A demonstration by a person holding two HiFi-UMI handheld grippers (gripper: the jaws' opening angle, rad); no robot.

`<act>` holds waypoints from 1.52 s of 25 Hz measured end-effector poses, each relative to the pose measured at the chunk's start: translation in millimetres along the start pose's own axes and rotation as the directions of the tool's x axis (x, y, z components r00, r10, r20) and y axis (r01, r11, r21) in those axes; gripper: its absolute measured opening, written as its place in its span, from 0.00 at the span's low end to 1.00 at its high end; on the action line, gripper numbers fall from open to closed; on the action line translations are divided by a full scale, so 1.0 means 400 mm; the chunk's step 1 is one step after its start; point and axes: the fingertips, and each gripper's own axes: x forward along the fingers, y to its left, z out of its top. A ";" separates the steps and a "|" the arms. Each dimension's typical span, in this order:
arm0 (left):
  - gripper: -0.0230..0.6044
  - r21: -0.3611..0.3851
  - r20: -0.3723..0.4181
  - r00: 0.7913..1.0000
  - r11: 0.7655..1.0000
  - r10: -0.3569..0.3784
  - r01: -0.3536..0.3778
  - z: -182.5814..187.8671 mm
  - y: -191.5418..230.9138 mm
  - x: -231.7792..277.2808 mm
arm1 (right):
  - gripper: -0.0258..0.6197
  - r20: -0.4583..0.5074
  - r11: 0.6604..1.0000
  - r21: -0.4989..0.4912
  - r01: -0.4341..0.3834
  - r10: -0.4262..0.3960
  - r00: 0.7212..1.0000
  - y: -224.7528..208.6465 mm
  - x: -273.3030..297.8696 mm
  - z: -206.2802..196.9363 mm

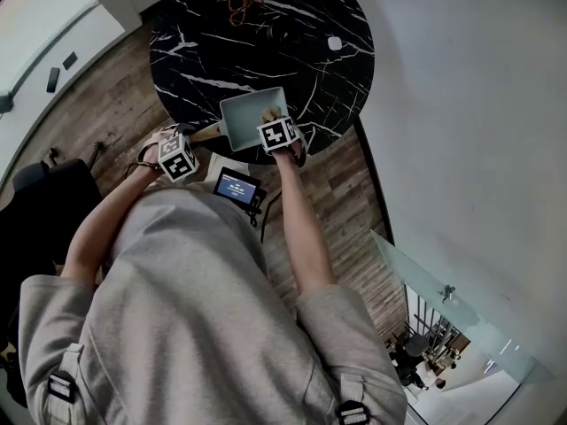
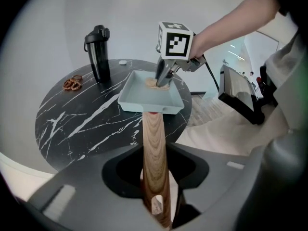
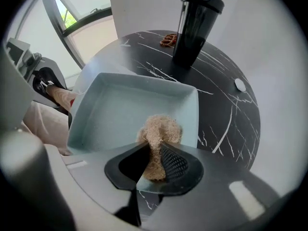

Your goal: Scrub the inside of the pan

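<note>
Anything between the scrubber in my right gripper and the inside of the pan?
Nothing visible. The right gripper holds the scrubber already inside the pan, at its bare floor, and the pan holds nothing else. The black bottle stands apart on the table.

We see a pale blue-grey pan (image 3: 120, 109), its handle (image 2: 155, 148) brown wood grain, a tan scrubber (image 3: 159, 129), a black bottle (image 3: 195, 28), and a black bench (image 2: 82, 114) with white veins.
</note>
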 end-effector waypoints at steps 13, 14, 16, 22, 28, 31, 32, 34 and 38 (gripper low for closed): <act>0.25 0.109 -0.040 0.999 0.994 0.029 -0.025 -0.009 -0.005 0.008 | 0.18 0.069 1.000 0.026 -0.001 0.000 0.998 -0.043 0.005 0.142; 0.25 0.109 -0.040 0.999 0.994 0.030 -0.025 -0.008 -0.003 0.009 | 0.18 0.069 0.999 0.032 -0.004 0.002 0.998 -0.046 0.004 0.147; 0.25 0.090 -0.041 0.999 0.996 0.020 -0.017 -0.011 -0.003 0.009 | 0.18 0.081 0.999 0.038 -0.004 0.001 0.997 -0.045 -0.002 0.150; 0.25 0.056 -0.048 0.999 0.998 -0.013 0.015 -0.015 -0.006 0.008 | 0.17 0.200 0.993 0.103 0.056 -0.076 0.977 -0.104 -0.069 0.170; 0.25 0.072 -0.058 0.998 0.997 -0.017 0.022 -0.015 -0.001 0.008 | 0.18 0.218 0.999 -0.002 0.032 -0.031 0.975 -0.051 -0.082 0.194; 0.25 0.079 -0.061 0.998 0.997 -0.022 0.026 -0.010 -0.004 0.010 | 0.18 0.124 0.999 -0.028 0.027 -0.023 0.992 -0.035 -0.019 0.164; 0.25 0.081 -0.061 0.998 0.996 -0.022 0.027 -0.010 -0.005 0.010 | 0.18 0.105 1.000 -0.006 0.018 -0.017 0.994 -0.035 -0.002 0.159; 0.25 0.083 -0.062 0.998 0.996 -0.023 0.028 -0.012 -0.004 0.008 | 0.18 0.094 0.999 0.034 0.002 -0.005 0.996 -0.033 0.015 0.162; 0.25 0.081 -0.059 0.998 0.996 -0.027 0.032 -0.012 -0.003 0.009 | 0.18 0.100 0.999 0.022 -0.028 0.025 0.995 -0.005 0.016 0.182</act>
